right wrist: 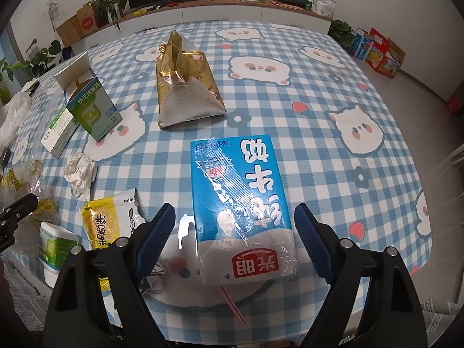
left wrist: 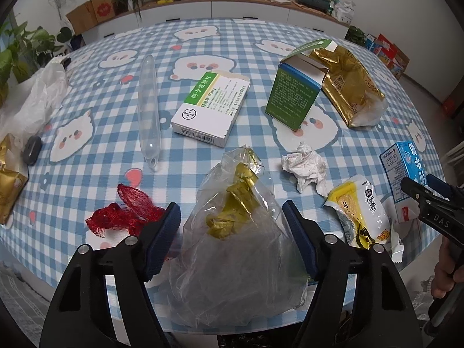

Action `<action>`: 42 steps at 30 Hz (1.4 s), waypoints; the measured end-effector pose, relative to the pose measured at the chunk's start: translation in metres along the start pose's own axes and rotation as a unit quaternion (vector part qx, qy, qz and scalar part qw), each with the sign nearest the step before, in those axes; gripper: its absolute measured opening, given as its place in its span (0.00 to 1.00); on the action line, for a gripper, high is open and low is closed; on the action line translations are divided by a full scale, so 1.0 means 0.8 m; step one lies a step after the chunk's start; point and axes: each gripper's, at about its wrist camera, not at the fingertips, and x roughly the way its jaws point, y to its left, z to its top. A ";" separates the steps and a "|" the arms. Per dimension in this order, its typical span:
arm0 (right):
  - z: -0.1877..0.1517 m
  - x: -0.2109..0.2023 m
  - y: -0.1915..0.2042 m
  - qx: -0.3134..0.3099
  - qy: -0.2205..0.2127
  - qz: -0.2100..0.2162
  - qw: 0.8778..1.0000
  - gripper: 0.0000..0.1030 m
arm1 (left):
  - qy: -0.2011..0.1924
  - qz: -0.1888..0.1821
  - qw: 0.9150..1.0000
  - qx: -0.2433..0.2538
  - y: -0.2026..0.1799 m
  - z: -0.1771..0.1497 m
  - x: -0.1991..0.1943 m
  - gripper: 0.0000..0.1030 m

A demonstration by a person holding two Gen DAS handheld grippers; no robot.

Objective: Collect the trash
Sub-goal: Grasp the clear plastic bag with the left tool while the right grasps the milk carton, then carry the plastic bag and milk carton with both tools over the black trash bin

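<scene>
Tabletop (right wrist: 333, 92) covered in blue check cloth with cartoon prints. The near edge runs just under both grippers, and the far edge lies toward the white cabinet (left wrist: 220, 11). The widest bare cloth is on the right side in the right wrist view; the left and middle are crowded with trash.

Left gripper (left wrist: 232, 226): jaws apart, straddling a clear plastic bag (left wrist: 240, 249) with gold wrapper inside, at the near edge. Bag sits between the blue pads; the pads are not seen pressing on it. Red net (left wrist: 124, 214) lies just beside the left pad. Beyond it, in open reach: white medicine box (left wrist: 208, 110), clear tube (left wrist: 149, 107), upright green box (left wrist: 293, 90) with flap open, gold foil bag (left wrist: 351, 87), crumpled tissue (left wrist: 304, 165), yellow snack wrapper (left wrist: 359, 211).

Right gripper (right wrist: 235, 229): jaws apart, set either side of a blue milk carton (right wrist: 240, 203) lying flat near the near edge, a gap visible on both sides, no contact seen. Pink straw (right wrist: 232, 304) pokes out below the carton. Small white tub (right wrist: 56, 246) stands to the left near the edge.
</scene>
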 end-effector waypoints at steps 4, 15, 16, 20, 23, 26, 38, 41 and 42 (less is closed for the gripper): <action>-0.001 0.003 0.000 0.001 0.004 -0.002 1.000 0.73 | 0.008 -0.001 1.000 0.003 -0.003 -0.002 0.005 0.62; -0.003 0.012 -0.002 0.006 0.013 -0.009 1.000 0.61 | 0.009 0.001 1.000 0.008 -0.004 -0.003 0.008 0.46; -0.003 0.012 -0.003 0.007 0.012 -0.008 1.000 0.61 | 0.008 0.002 1.000 0.010 -0.005 -0.004 0.008 0.45; -0.003 0.014 -0.003 0.010 0.010 -0.008 1.000 0.60 | 0.005 0.007 1.000 0.012 -0.006 -0.005 0.007 0.41; -0.002 0.013 -0.004 0.010 0.009 -0.007 1.000 0.60 | 0.002 0.009 1.000 0.013 -0.007 -0.007 0.005 0.39; -0.003 0.008 -0.003 0.009 0.004 -0.007 1.000 0.60 | 0.000 0.006 1.000 0.014 -0.008 -0.009 0.003 0.37; -0.002 -0.017 -0.004 0.011 -0.013 -0.002 1.000 0.60 | -0.020 0.004 1.000 0.010 -0.007 -0.008 -0.014 0.37; -0.002 -0.026 -0.003 0.011 -0.020 0.000 1.000 0.60 | -0.027 0.002 1.000 0.008 -0.008 -0.009 -0.022 0.36; -0.002 -0.029 -0.002 0.011 -0.023 0.000 1.000 0.60 | -0.029 0.002 1.000 0.008 -0.008 -0.009 -0.025 0.36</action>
